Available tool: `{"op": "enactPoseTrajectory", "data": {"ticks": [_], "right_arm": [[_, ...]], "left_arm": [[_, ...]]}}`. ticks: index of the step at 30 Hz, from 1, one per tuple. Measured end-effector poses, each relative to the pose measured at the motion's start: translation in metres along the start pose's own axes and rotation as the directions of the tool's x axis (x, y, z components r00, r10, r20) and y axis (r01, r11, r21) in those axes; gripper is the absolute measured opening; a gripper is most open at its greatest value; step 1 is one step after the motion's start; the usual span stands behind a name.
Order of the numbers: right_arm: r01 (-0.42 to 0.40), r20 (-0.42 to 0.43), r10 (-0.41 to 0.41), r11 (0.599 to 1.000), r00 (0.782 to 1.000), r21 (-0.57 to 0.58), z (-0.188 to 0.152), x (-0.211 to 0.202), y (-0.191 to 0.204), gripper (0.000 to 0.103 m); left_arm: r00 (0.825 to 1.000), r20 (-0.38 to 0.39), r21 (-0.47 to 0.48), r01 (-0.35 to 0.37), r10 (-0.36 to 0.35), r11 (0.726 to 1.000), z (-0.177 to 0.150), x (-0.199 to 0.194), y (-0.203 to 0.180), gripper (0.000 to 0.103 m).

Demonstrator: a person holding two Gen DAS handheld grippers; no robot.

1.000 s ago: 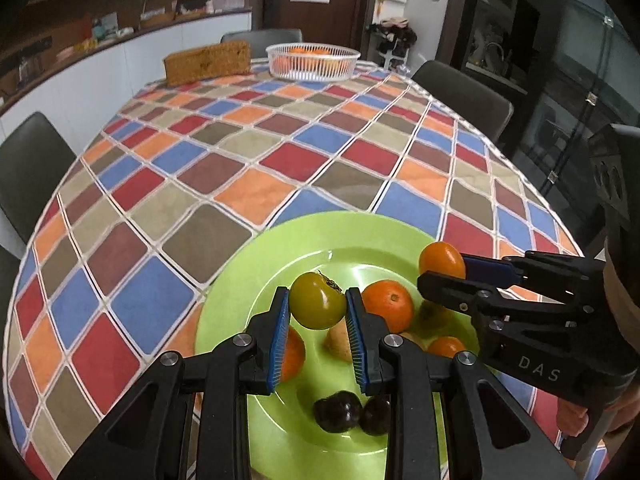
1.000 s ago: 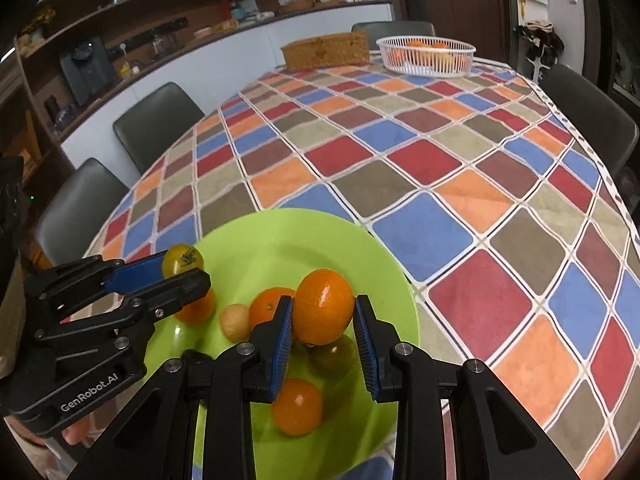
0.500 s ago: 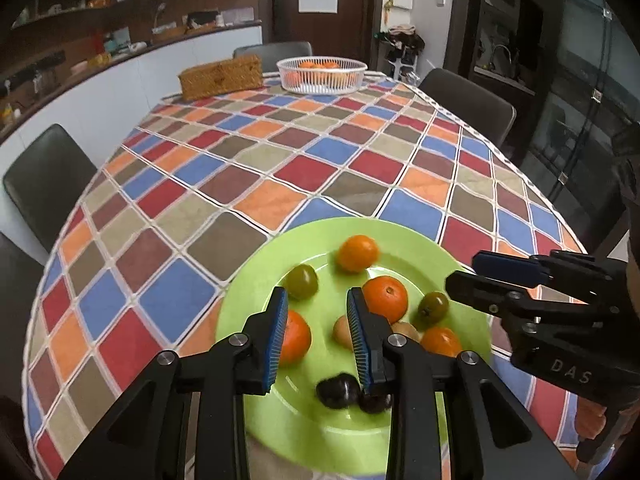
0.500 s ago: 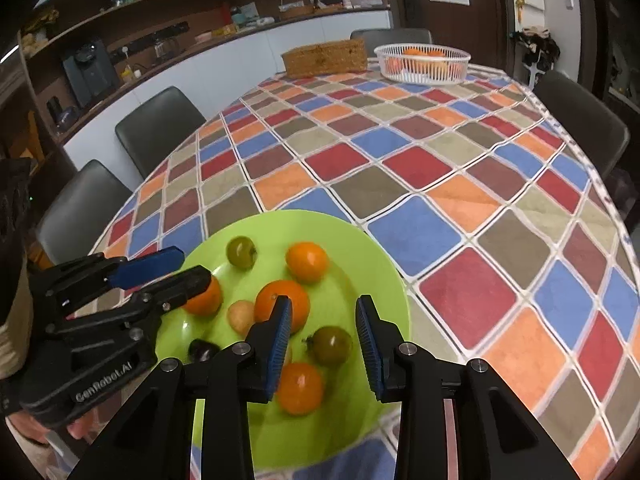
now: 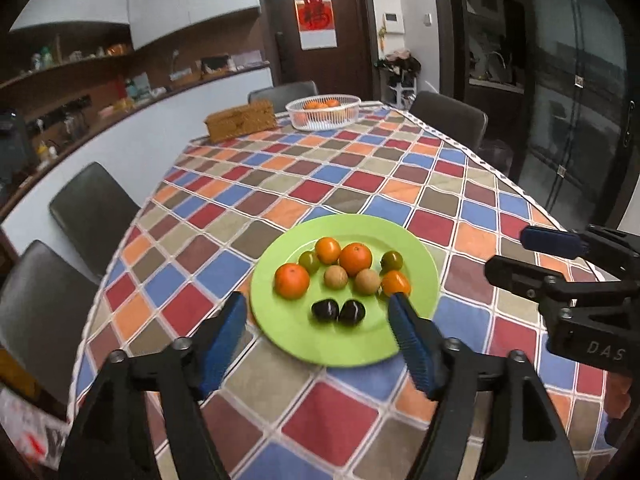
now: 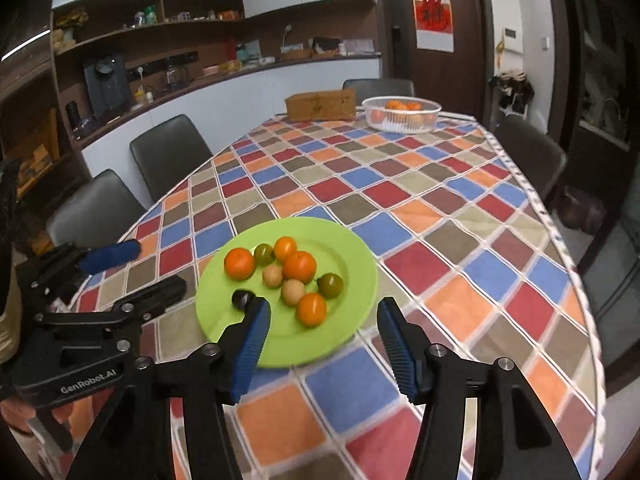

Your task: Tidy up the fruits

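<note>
A green plate [image 5: 420, 264] lies on the checked tablecloth and holds several fruits: oranges [image 5: 292, 280], green tomatoes [image 5: 309, 261], tan round fruits [image 5: 335, 277] and two dark plums [image 5: 325, 310]. The plate also shows in the right wrist view [image 6: 360, 276]. My left gripper [image 5: 318, 322] is open and empty, held above the plate's near edge. My right gripper [image 6: 323, 328] is open and empty, also over the near edge. Each gripper shows in the other's view: the right one [image 5: 552, 256] and the left one [image 6: 132, 268].
A white wire basket [image 5: 324, 112] with oranges and a brown woven box [image 5: 240, 122] stand at the table's far end. Dark chairs [image 5: 94, 208] line both sides. The table edge runs along the right [image 6: 560, 248].
Both grippers let go of their fruits, the green tomato and the orange, which now lie on the plate. Both have opened wide and pulled back and up from the plate.
</note>
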State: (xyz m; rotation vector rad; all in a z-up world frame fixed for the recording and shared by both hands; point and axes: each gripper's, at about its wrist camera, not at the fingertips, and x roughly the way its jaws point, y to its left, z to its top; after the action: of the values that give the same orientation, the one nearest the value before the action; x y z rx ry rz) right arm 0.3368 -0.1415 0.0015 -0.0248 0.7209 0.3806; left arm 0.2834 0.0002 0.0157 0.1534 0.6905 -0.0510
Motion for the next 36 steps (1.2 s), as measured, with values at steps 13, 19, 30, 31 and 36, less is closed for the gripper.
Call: {"op": "enactPoseTrajectory", "data": {"ticks": [13,19,30,31,36], "right_arm": [[0.038,0.067,-0.039,0.999,0.997,0.02,-0.058,-0.083,0.012,0.074],[0.052,0.08,-0.054,0.998,0.995,0.03,-0.078,-0.109,0.016,0.076],[0.047,0.116,-0.05,0.999,0.992,0.026,-0.104,-0.145,0.025,0.077],[0.049,0.122,-0.051,0.998,0.991,0.026,-0.105,-0.149,0.025,0.077],[0.052,0.141,-0.055,0.998,0.988,0.027,-0.11,-0.161,0.028,0.077]], "left_arm": [[0.991,0.124,-0.058,-0.045,0.052,0.997,-0.049,-0.09,-0.014,0.092],[0.985,0.151,-0.061,-0.08,0.088,0.995,-0.063,-0.116,-0.02,0.096],[0.982,0.178,-0.08,-0.042,0.056,0.996,-0.084,-0.149,-0.029,0.097],[0.982,0.183,-0.082,-0.041,0.055,0.996,-0.086,-0.152,-0.029,0.097],[0.977,0.207,-0.091,-0.027,0.045,0.996,-0.09,-0.166,-0.031,0.099]]}}
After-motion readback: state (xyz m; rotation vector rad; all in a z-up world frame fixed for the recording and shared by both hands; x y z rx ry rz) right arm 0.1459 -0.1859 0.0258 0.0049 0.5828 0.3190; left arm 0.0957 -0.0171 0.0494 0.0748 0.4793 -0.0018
